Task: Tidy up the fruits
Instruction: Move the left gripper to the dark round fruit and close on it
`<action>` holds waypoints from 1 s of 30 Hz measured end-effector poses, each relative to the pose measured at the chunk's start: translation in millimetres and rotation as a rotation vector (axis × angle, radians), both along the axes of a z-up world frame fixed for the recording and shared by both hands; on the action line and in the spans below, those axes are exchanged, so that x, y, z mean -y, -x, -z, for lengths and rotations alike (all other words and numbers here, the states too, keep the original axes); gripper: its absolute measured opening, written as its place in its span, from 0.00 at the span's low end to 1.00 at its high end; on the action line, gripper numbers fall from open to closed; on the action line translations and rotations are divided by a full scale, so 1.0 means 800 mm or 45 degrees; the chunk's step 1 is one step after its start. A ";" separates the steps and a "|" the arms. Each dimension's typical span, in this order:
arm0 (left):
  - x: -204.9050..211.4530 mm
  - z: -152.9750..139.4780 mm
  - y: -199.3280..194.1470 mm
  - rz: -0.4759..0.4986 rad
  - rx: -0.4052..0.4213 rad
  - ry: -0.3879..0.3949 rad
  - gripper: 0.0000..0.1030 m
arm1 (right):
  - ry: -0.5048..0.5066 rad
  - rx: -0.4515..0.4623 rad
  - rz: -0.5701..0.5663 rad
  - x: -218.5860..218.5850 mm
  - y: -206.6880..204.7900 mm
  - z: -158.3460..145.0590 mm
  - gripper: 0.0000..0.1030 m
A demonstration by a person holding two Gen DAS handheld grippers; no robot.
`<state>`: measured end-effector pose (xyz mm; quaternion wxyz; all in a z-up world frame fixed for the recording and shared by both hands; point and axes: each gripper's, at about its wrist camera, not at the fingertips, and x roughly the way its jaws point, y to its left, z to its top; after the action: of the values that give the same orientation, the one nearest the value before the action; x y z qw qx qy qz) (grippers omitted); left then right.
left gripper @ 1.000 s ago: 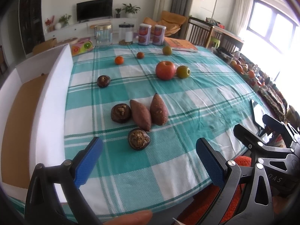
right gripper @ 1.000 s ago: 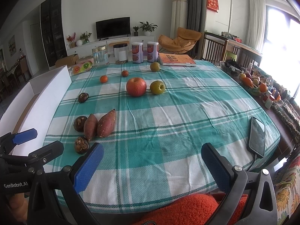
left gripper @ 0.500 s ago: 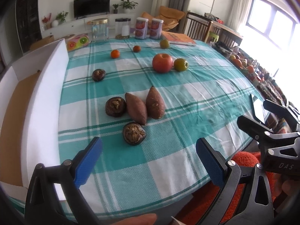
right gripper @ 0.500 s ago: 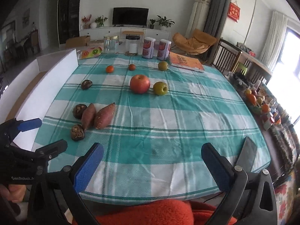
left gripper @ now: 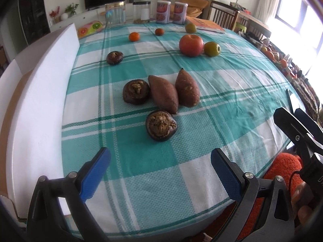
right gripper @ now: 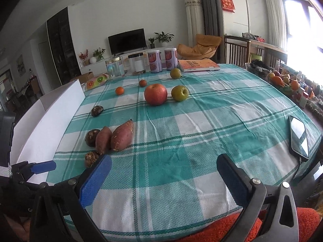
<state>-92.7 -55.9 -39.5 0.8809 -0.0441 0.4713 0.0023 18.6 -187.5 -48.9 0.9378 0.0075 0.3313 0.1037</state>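
Observation:
On the teal checked tablecloth (left gripper: 232, 92) lie a red apple (left gripper: 191, 45), a green fruit (left gripper: 211, 49), another green fruit (left gripper: 190, 27), two small oranges (left gripper: 134, 36), two sweet potatoes (left gripper: 163, 94) and three dark brown round fruits, the nearest (left gripper: 161, 128) just ahead of my left gripper (left gripper: 160, 171). My left gripper is open and empty above the table's near edge. My right gripper (right gripper: 164, 178) is open and empty, nearer the table's middle; the apple (right gripper: 155, 94) lies far ahead of it.
A white open box (left gripper: 40, 109) stands along the table's left edge. Jars and cans (left gripper: 163, 12) and an orange book (right gripper: 198, 65) stand at the far end. A phone (right gripper: 299, 136) lies at the right edge, fruit baskets (right gripper: 282, 81) beyond.
My left gripper has moved forward over the table, closer to the dark fruits and sweet potatoes. My right gripper has moved forward too and turned a little. Both stayed open.

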 end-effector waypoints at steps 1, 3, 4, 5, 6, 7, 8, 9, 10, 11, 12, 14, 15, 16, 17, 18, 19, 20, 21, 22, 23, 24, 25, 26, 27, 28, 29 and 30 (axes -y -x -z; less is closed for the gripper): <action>-0.003 -0.002 -0.007 0.000 -0.002 -0.003 0.97 | -0.002 0.001 0.016 0.002 -0.001 0.000 1.00; -0.003 -0.001 -0.006 0.000 -0.005 -0.008 0.97 | -0.010 -0.008 0.042 0.008 -0.003 0.002 1.00; -0.009 0.002 -0.017 -0.002 -0.005 -0.011 0.97 | -0.015 -0.017 0.051 0.011 -0.004 0.004 1.00; -0.009 0.005 -0.016 -0.003 -0.004 -0.016 0.97 | -0.019 -0.026 0.060 0.013 -0.005 0.005 1.00; -0.012 0.010 -0.020 -0.004 -0.006 -0.024 0.97 | -0.024 -0.031 0.067 0.015 -0.005 0.006 1.00; -0.010 0.013 -0.017 -0.006 -0.015 -0.033 0.97 | -0.028 -0.033 0.072 0.017 -0.005 0.007 1.00; -0.018 0.020 -0.028 -0.009 -0.020 -0.036 0.97 | -0.030 -0.029 0.077 0.018 -0.004 0.007 1.00; -0.024 0.026 -0.034 -0.012 -0.027 -0.036 0.97 | -0.031 -0.021 0.083 0.019 -0.003 0.006 1.00; -0.030 0.031 -0.040 -0.017 -0.037 -0.035 0.97 | -0.030 -0.016 0.087 0.019 -0.003 0.006 1.00; -0.036 0.036 -0.044 -0.019 -0.046 -0.031 0.97 | -0.025 -0.013 0.088 0.018 -0.002 0.006 1.00; -0.039 0.040 -0.046 -0.023 -0.055 -0.029 0.97 | -0.019 -0.012 0.087 0.017 -0.002 0.007 1.00; -0.050 0.049 -0.057 -0.035 -0.071 -0.028 0.97 | -0.004 -0.017 0.082 0.014 -0.003 0.007 1.00; -0.050 0.049 -0.057 -0.038 -0.055 -0.046 0.97 | 0.002 -0.017 0.080 0.013 -0.003 0.008 1.00; -0.050 0.050 -0.058 -0.037 -0.056 -0.058 0.97 | 0.007 -0.016 0.080 0.012 -0.003 0.008 1.00; -0.052 0.050 -0.061 -0.037 -0.050 -0.062 0.97 | 0.009 -0.013 0.082 0.012 -0.003 0.008 1.00; -0.053 0.051 -0.062 -0.043 -0.048 -0.069 0.98 | 0.010 -0.011 0.083 0.012 -0.002 0.008 1.00; -0.053 0.051 -0.061 -0.050 -0.037 -0.077 0.99 | 0.009 -0.011 0.083 0.013 -0.002 0.008 1.00; -0.055 0.052 -0.063 -0.060 -0.023 -0.080 1.00 | 0.009 -0.013 0.085 0.013 -0.003 0.009 1.00; -0.055 0.053 -0.064 -0.065 -0.011 -0.080 1.00 | 0.008 -0.014 0.085 0.014 -0.002 0.009 1.00; -0.056 0.053 -0.065 -0.062 0.002 -0.080 1.00 | 0.006 -0.015 0.086 0.014 -0.003 0.009 1.00; -0.057 0.053 -0.066 -0.055 0.010 -0.078 1.00 | 0.004 -0.016 0.086 0.015 -0.003 0.008 1.00; -0.058 0.053 -0.067 -0.047 0.009 -0.081 1.00 | 0.006 -0.014 0.085 0.014 -0.002 0.008 1.00; -0.059 0.053 -0.070 -0.046 -0.006 -0.078 1.00 | 0.006 -0.013 0.085 0.014 -0.002 0.008 1.00; -0.060 0.052 -0.074 -0.042 -0.033 -0.075 0.99 | 0.007 -0.011 0.084 0.014 -0.002 0.008 1.00; -0.059 0.050 -0.081 -0.026 -0.052 -0.063 0.98 | 0.007 -0.009 0.084 0.014 -0.002 0.008 1.00; -0.058 0.048 -0.087 0.005 -0.057 -0.036 0.97 | 0.007 -0.006 0.084 0.015 -0.002 0.008 1.00; -0.055 0.045 -0.093 0.048 -0.046 -0.001 0.96 | 0.007 -0.002 0.084 0.015 -0.001 0.008 1.00; -0.053 0.041 -0.100 0.083 -0.025 0.028 0.96 | 0.007 0.000 0.085 0.015 -0.001 0.008 1.00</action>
<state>-12.9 -13.5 -72.5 0.8753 -0.0385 0.4810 -0.0312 19.1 -199.2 -55.4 0.9408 0.0161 0.3310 0.0716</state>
